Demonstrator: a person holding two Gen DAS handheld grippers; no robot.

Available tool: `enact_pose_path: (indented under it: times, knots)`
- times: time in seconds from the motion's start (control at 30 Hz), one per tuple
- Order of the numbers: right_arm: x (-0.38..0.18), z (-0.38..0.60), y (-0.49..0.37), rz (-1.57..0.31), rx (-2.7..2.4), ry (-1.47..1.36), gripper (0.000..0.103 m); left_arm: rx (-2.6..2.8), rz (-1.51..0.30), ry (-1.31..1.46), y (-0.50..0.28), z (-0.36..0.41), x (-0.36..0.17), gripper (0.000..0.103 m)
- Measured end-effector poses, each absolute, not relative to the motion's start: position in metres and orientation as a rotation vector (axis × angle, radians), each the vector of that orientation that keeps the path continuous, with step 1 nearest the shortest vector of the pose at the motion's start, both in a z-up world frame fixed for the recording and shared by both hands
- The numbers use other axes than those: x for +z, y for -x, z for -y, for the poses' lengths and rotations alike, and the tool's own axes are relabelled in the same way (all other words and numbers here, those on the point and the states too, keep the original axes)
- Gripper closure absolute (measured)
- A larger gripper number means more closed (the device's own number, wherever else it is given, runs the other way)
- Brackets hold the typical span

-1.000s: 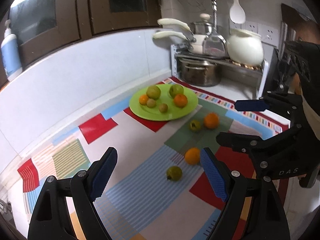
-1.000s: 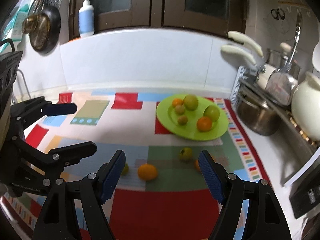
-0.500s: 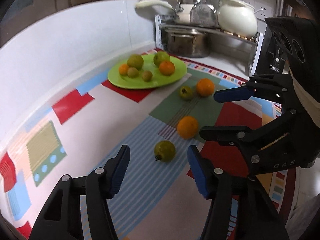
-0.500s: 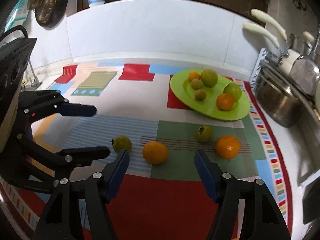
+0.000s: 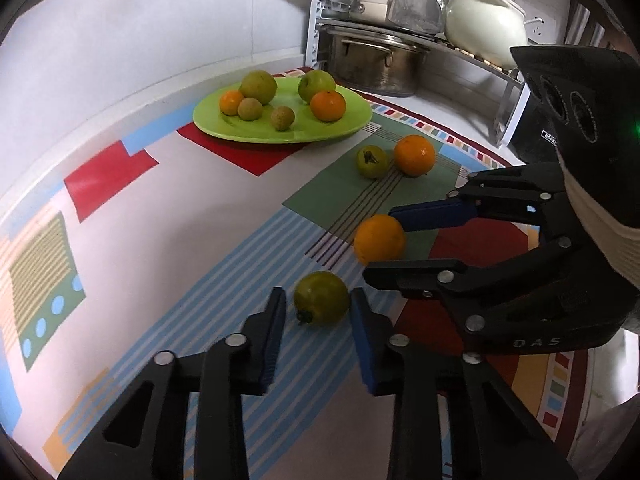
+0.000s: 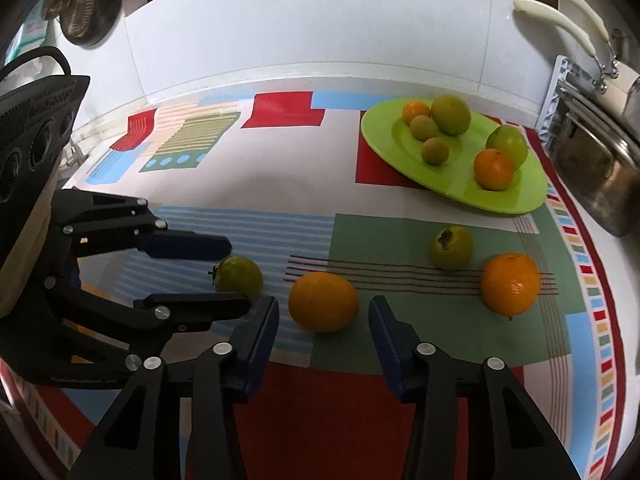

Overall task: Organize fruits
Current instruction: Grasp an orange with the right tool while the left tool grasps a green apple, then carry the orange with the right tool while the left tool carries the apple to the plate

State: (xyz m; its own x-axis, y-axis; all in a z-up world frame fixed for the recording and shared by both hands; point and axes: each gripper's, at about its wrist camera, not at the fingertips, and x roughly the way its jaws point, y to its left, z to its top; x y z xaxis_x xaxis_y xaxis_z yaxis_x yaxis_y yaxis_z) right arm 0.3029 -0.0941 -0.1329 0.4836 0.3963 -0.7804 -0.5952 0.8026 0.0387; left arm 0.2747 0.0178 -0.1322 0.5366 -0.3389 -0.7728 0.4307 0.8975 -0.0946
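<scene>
Both grippers have dropped closer to the loose fruit since half a second ago, and each now brackets a piece on the counter. Left gripper (image 5: 318, 312) has its jaws released on either side of a green fruit (image 5: 321, 298) lying on the blue-striped patch of the patchwork mat (image 5: 120, 248); small gaps show at both pads, so nothing is clamped. Right gripper (image 6: 323, 316) likewise stands parted around an orange (image 6: 323, 301), apart from it on both sides (the same orange sits between its blue pads in the left view).

Farther back on the mat's green patch, a second green fruit (image 5: 372, 161) lies just beside another orange (image 5: 414, 155). Behind them the green plate (image 5: 240, 130) holds six pieces: two large green fruits, two small brownish-green ones and two oranges.

Both grippers come in low and nearly level with the counter, the right one reaching across from the right of the left one. A steel pot (image 5: 372, 64) sits under a rack (image 5: 316, 28) in the corner.
</scene>
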Motion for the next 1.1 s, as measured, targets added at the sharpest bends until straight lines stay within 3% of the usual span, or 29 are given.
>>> enact_pose_path:
  times: [0.17, 0.47, 1.1]
  knots:
    - [-0.137, 0.094, -0.307, -0.888, 0.617, 0.235, 0.065, -0.459, -0.891, -0.098, -0.276, -0.017, -0.133, 0.075]
    - [-0.131, 0.099, -0.304, -0.879, 0.608, 0.198, 0.065, -0.448, -0.869, -0.081, -0.271, -0.017, -0.121, 0.075]
    - [-0.054, 0.140, -0.343, -0.648, 0.455, 0.106, 0.065, -0.369, -0.667, -0.090, -0.328, -0.001, -0.052, 0.075]
